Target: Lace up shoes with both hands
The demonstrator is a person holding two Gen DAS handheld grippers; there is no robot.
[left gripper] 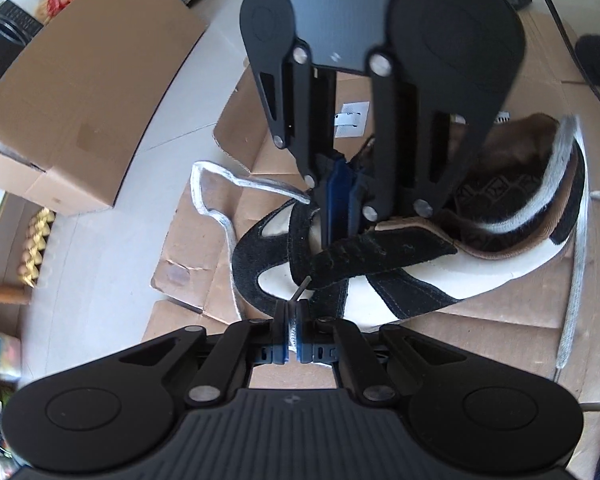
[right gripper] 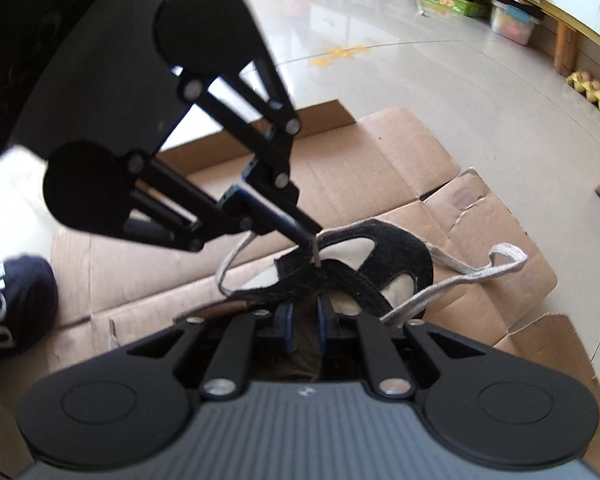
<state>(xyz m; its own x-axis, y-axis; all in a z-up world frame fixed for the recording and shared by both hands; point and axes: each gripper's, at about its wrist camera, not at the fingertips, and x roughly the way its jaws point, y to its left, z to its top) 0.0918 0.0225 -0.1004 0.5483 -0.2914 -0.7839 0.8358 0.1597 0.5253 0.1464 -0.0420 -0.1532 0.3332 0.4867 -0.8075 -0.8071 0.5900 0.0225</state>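
The left gripper (left gripper: 292, 330) had its jaws nearly closed on the lace tip (left gripper: 302, 287), just above an eyelet strap. The right gripper (right gripper: 302, 322), jaws parted, steadied the shoe (left gripper: 380, 276) at its tongue; threading well likely required aligning the tip squarely with the eyelet.

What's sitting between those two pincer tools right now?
In the left wrist view, the shoe's black eyelet flap lies between the left gripper, pinching the lace tip, and the right gripper.
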